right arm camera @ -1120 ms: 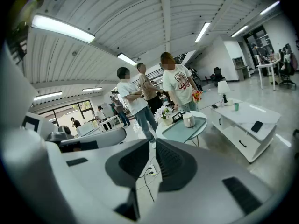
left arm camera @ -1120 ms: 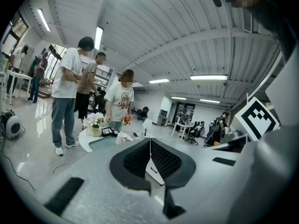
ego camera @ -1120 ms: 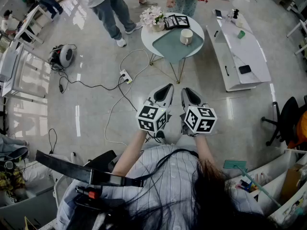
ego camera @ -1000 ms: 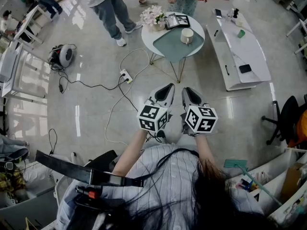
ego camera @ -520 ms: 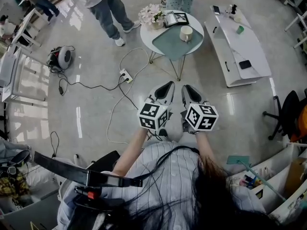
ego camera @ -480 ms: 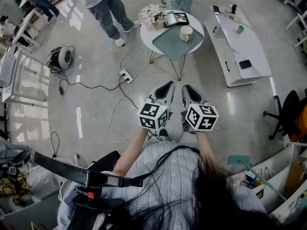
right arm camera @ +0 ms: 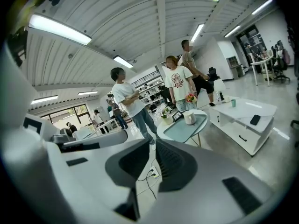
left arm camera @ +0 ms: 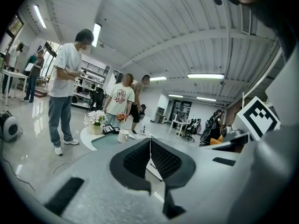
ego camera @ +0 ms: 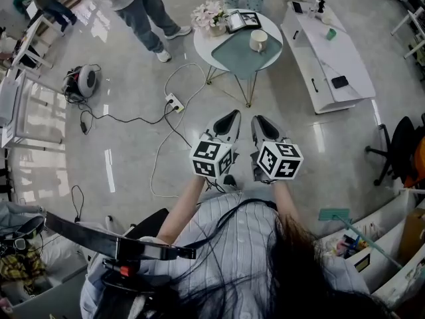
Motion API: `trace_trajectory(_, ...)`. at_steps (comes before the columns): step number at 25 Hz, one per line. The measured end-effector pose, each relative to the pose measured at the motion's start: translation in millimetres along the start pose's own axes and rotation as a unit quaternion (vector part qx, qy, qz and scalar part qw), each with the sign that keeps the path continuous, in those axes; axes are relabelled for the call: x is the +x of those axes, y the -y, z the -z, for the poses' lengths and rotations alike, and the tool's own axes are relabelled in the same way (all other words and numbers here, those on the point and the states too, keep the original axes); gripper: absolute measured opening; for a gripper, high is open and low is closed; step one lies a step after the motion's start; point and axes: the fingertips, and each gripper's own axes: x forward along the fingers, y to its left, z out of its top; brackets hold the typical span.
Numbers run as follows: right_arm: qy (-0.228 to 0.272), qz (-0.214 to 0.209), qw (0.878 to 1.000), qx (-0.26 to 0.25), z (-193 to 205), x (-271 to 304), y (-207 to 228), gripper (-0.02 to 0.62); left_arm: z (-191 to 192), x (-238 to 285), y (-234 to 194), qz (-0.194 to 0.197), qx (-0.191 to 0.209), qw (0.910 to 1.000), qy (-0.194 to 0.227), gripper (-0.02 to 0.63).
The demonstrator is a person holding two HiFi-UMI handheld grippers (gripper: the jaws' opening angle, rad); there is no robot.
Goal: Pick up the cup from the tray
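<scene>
White cup upright on the teal tray, atop the round tabletop, near the flowers. Well apart from left tongs and right tongs, both closed and empty, side by side above the floor. Likely hazards: arriving with pads together and toppling the cup; brushing the flowers on approach; tripping over the power strip lying between.
</scene>
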Motion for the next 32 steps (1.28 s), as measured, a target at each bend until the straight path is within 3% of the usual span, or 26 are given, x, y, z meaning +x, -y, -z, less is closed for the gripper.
trace_trajectory(15, -0.014, 0.009, 1.0, 0.002, 2, 14, 2, 0.058, 6, 5, -18, -0.003, -0.022, 0.9997, -0.004, 0.015)
trace_trajectory(32, -0.005, 0.002, 0.999, 0.047, -47, 81, 61, 0.058, -17, 87, -49, -0.01, -0.008, 0.9998, -0.016, 0.015)
